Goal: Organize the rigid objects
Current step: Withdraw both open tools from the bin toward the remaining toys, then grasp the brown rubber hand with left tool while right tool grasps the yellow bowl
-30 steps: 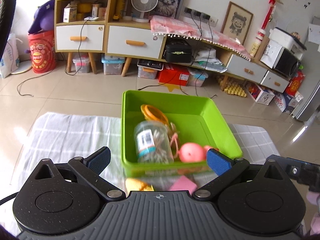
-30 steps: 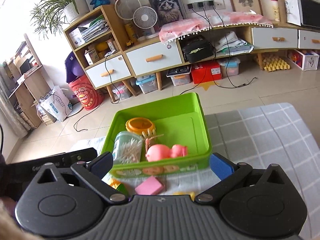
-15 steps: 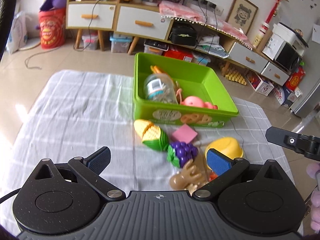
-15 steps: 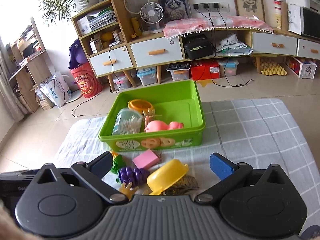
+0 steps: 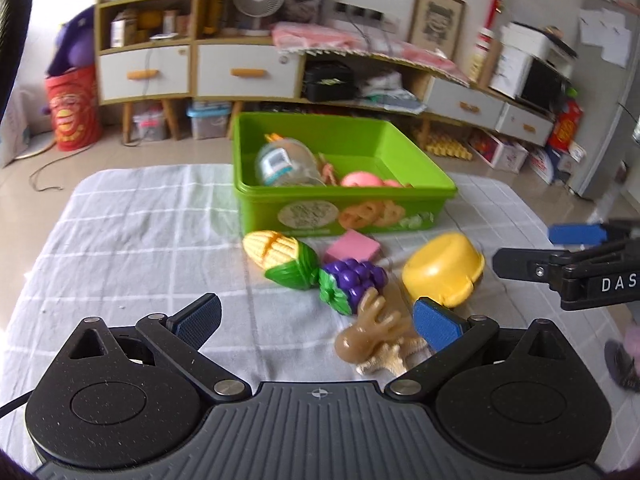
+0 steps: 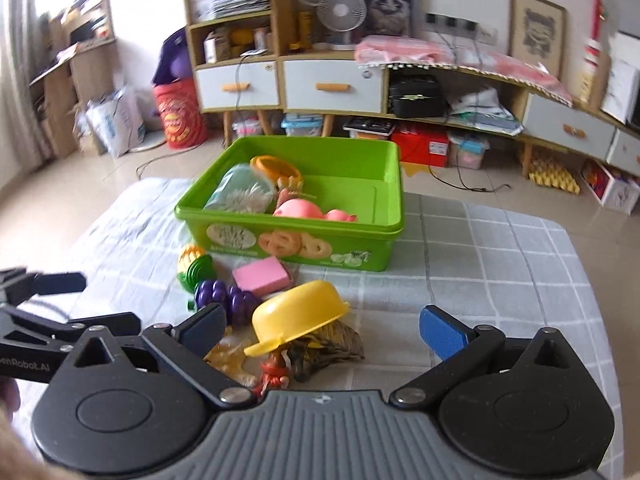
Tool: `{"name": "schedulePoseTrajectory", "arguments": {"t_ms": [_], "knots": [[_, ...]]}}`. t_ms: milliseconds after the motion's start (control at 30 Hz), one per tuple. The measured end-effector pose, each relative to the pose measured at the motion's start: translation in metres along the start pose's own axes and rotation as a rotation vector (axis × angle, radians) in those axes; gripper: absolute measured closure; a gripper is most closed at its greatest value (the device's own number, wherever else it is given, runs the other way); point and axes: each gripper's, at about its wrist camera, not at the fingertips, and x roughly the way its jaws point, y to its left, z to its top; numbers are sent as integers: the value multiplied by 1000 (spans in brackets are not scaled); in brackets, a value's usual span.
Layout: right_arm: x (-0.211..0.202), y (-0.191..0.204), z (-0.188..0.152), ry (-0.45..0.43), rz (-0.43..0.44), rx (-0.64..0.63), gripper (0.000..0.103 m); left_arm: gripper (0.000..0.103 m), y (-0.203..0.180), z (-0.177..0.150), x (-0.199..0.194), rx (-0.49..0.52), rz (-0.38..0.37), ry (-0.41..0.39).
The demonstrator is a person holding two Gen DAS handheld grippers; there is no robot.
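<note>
A green bin (image 5: 424,194) (image 6: 384,240) on the checked cloth holds a clear jar (image 5: 280,164), a pink pig toy (image 5: 360,180) and an orange ring (image 6: 276,166). In front of it lie a toy corn (image 5: 276,252), a pink block (image 5: 352,246) (image 6: 260,276), purple grapes (image 5: 354,280) (image 6: 224,300), an overturned yellow bowl (image 5: 444,268) (image 6: 300,316) and a brown antler toy (image 5: 368,336). My left gripper (image 5: 316,322) is open and empty, just short of the antler toy. My right gripper (image 6: 322,328) is open and empty over the yellow bowl.
The checked cloth (image 5: 140,240) covers the table, with its edges at left and right. A dark shell-like piece (image 6: 328,348) and a small red figure (image 6: 274,372) lie under the bowl. Shelves and drawers (image 6: 332,80) stand behind, across the floor.
Both grippers have pulled back and lowered from over the bin. The toys in front of the bin have come into view and now sit close to both sets of fingers.
</note>
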Motion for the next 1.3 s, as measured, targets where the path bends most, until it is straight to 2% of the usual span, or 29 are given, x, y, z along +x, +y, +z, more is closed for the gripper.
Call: {"name": "schedulePoseTrajectory", "arguments": {"t_ms": [233,400,600,833,1000,1300], "knots": [[17,8,-9,80,6,-88,23,2,-11,-16,17,126,-26,36],[24,2,-7,91,-1,-63,23,4,-17,-20,27,171,-55,56],[38,-9,-3,122,18,20,23,15,-23,-20,42,175,-79,91],[50,-13,-1,112,26,63,23,30,-32,-17,51,176,-79,101],[58,-2,-1,111,-14,4,23,37,-37,-16,57,177,-75,118],[67,18,-3,102,-75,-99,23,42,-35,-15,60,140,-61,141]]}}
